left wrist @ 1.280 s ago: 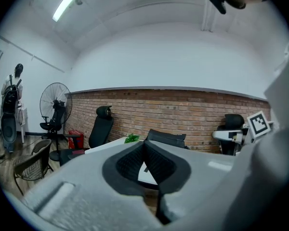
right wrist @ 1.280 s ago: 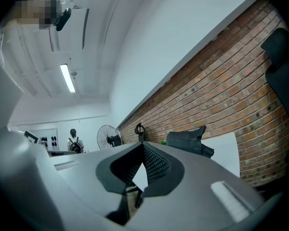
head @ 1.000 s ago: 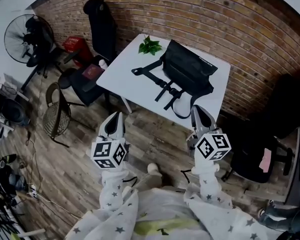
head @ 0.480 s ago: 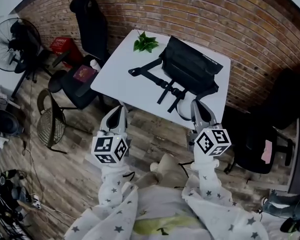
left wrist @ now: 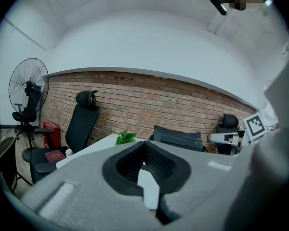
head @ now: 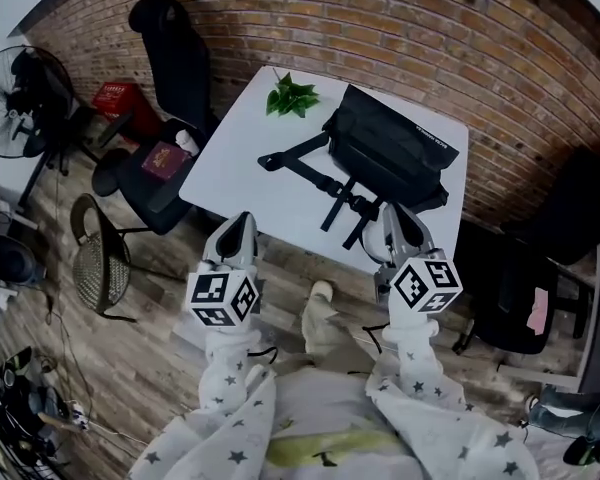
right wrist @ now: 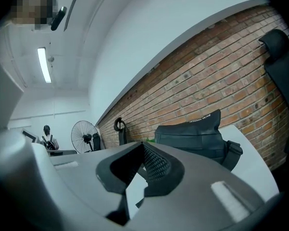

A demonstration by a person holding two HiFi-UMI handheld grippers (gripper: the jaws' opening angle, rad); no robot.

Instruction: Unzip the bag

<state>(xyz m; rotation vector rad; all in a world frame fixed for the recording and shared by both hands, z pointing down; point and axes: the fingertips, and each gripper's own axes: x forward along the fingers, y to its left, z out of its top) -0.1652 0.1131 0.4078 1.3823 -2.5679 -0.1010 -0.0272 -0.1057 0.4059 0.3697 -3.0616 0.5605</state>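
A black bag (head: 390,156) stands on the white table (head: 250,173) against the brick wall, its straps (head: 325,183) trailing toward the table's near edge. It also shows as the bag (left wrist: 177,139) in the left gripper view and the bag (right wrist: 192,136) in the right gripper view. My left gripper (head: 240,230) is shut and empty, just short of the table's near edge, left of the straps. My right gripper (head: 403,223) is shut and empty, over the near right edge, close to the bag's front and the strap ends.
A green leafy sprig (head: 291,96) lies at the table's far left corner. A black office chair (head: 165,58) with a red book (head: 163,158) on its seat stands left of the table, another chair (head: 520,308) at the right. A fan (head: 20,88) stands far left.
Both grippers have moved forward toward the table and bag, which now sit closer in the head view; the right gripper's tip now overlaps the table edge. Both jaws stay shut.
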